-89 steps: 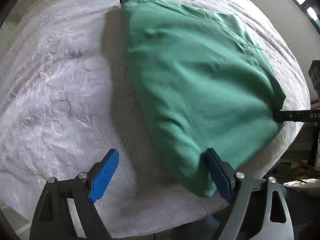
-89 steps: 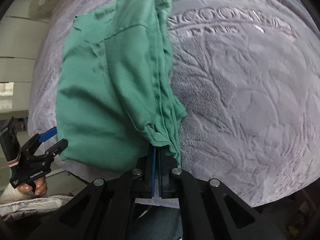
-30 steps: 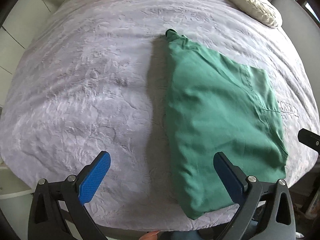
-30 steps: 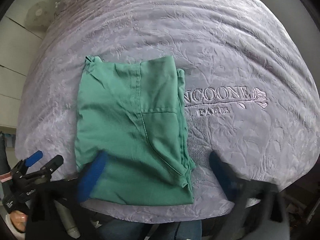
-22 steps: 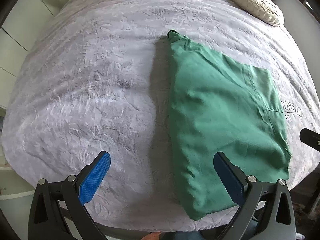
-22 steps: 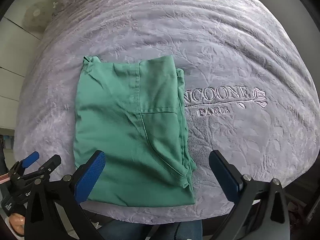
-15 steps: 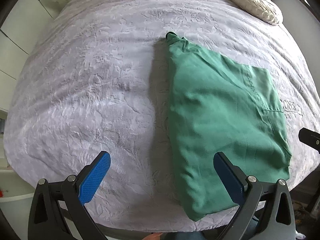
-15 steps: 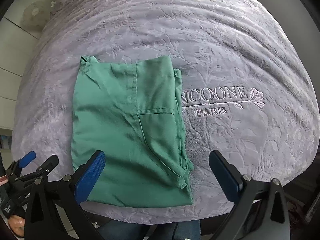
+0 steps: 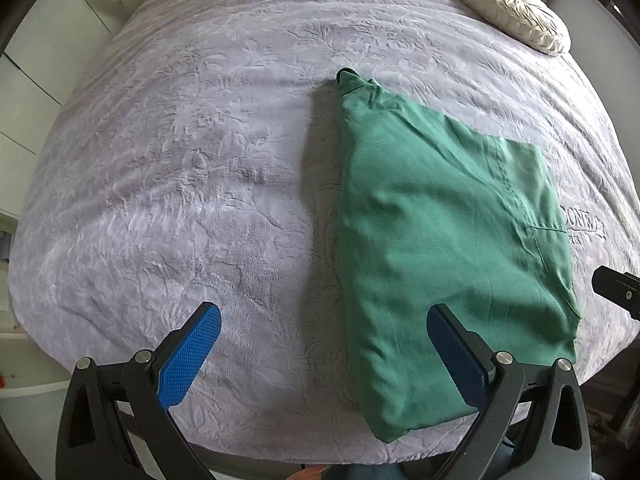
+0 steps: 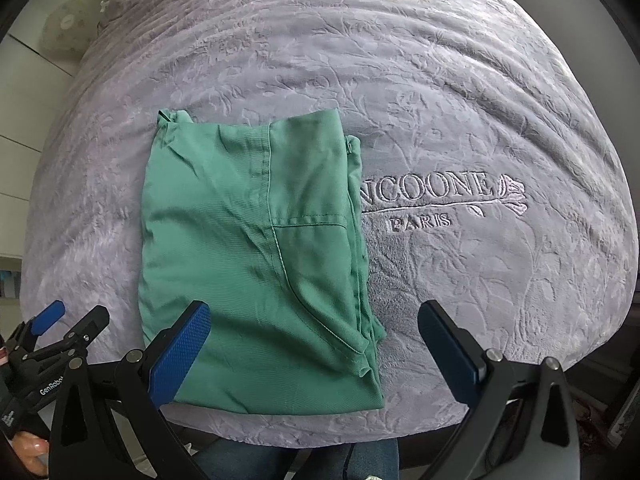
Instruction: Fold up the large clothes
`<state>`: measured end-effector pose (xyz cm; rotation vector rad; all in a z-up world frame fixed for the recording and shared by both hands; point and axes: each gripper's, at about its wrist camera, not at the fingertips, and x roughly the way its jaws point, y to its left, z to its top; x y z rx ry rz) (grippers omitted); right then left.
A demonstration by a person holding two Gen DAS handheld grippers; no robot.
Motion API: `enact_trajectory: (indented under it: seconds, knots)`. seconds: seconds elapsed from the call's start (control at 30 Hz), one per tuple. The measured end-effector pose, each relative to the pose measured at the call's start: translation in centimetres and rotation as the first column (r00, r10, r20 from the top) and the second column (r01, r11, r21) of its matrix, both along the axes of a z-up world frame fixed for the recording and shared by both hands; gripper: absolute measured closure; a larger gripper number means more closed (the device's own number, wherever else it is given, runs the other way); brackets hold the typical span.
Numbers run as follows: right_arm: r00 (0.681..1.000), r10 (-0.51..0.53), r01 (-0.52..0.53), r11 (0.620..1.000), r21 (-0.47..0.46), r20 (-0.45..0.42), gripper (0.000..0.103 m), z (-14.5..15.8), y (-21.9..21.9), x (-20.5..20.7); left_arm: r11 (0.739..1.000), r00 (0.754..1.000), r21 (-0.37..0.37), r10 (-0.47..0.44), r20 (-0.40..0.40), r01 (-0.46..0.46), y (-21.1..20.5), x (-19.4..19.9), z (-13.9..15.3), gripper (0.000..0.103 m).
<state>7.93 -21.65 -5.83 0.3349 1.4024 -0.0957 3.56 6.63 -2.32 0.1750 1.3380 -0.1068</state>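
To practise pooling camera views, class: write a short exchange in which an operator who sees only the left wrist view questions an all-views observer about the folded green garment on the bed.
Operator: Is the right claw gripping the green garment?
Observer: No. It is open wide and grips nothing; the garment lies flat on the bedspread.
Operator: I see a few stitched letters past the garment's right edge. What do they say?
Observer: The embroidered lettering reads "NCOONE" with "PARIS" beneath, and it begins right at the garment's edge.
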Motion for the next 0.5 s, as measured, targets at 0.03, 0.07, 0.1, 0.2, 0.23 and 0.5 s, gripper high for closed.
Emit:
enact_trajectory:
  seconds: [0.03, 0.07, 0.1, 0.2, 0.23, 0.5]
  knots:
    - [1.0, 0.0, 0.0, 1.0, 0.0, 0.0, 0.0, 0.0, 0.01, -0.01, 1.0, 1.0, 0.0, -0.001, 0.0, 0.001, 0.01, 0.02, 0.0, 0.0]
    - [1.0, 0.0, 0.0, 1.0, 0.0, 0.0, 0.0, 0.01, 0.02, -0.01, 1.0, 1.0, 0.0, -0.001, -0.001, 0.001, 0.0, 0.01, -0.01, 0.0]
    - [1.0, 0.0, 0.0, 1.0, 0.0, 0.0, 0.0, 0.01, 0.02, -0.01, 1.0, 1.0, 0.0, 0.0, -0.002, 0.0, -0.01, 0.0, 0.0, 0.0]
    - [1.0, 0.0, 0.0, 1.0, 0.0, 0.0, 0.0, 0.02, 0.02, -0.01, 1.0, 1.0, 0.0, 0.001, -0.003, -0.001, 0.0, -0.02, 0.0, 0.0]
    - [1.0, 0.0, 0.0, 1.0, 0.0, 0.0, 0.0, 0.03, 0.03, -0.01, 1.0, 1.0, 0.0, 0.003, -0.004, -0.003, 0.0, -0.08, -0.01, 0.0]
    - [1.0, 0.0, 0.0, 1.0, 0.001, 0.0, 0.0, 0.04, 0.11, -0.03, 1.0, 1.0, 0.0, 0.002, -0.004, -0.002, 0.04, -0.12, -0.02, 0.0]
